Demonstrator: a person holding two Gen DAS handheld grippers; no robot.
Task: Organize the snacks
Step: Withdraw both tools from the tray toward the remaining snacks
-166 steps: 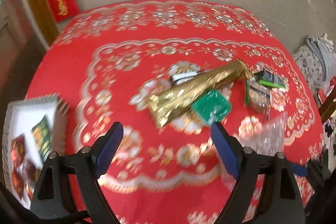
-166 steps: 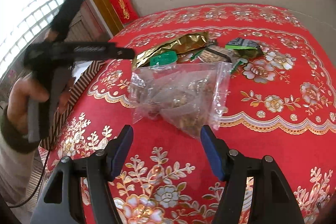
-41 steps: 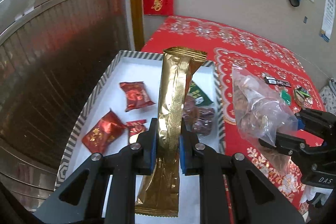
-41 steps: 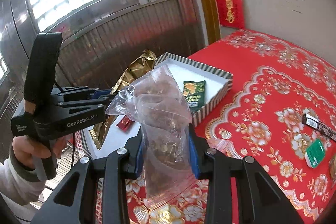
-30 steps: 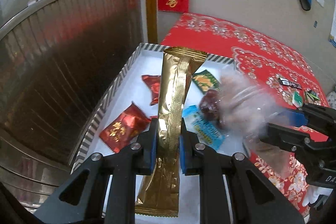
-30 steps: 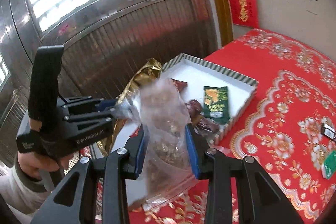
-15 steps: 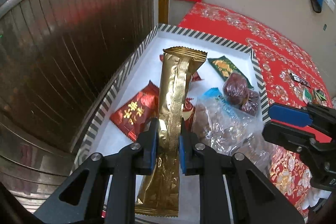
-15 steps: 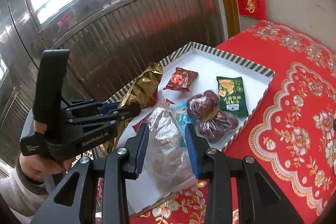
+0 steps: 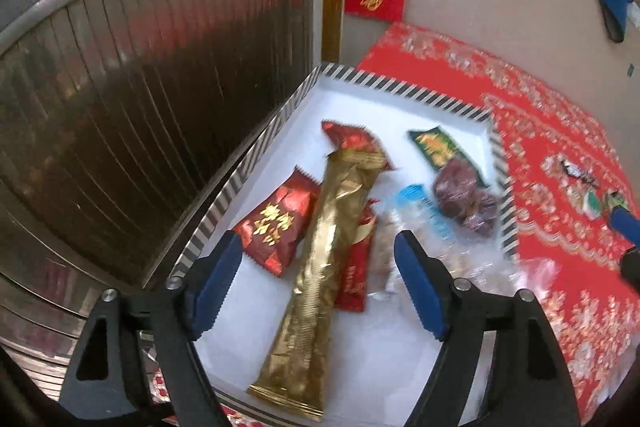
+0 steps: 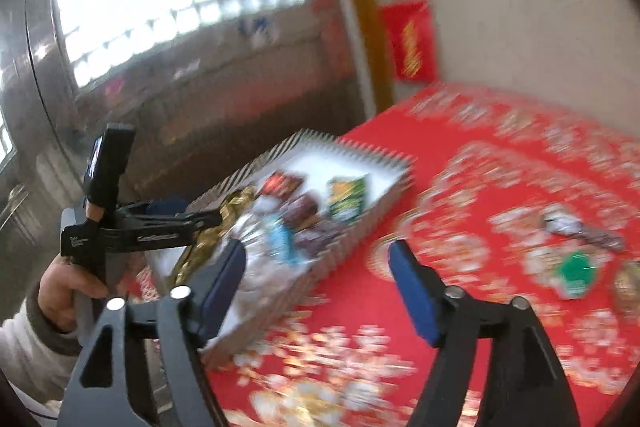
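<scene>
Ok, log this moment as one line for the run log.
left gripper: opening, gold pack lying in tray | right gripper: opening, empty | clear bag: in tray | loose snacks: on table

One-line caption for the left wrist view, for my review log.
Left gripper opening over the striped tray, long gold packet lying loose between its jaws among other snacks.

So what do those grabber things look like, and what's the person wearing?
Each gripper, left and right, is a black plastic frame with triangular cut-outs, silver screws and two blue ridged pads. The left one has small pale lettering on its side. The person's sleeve is whitish with a darker cuff.
</scene>
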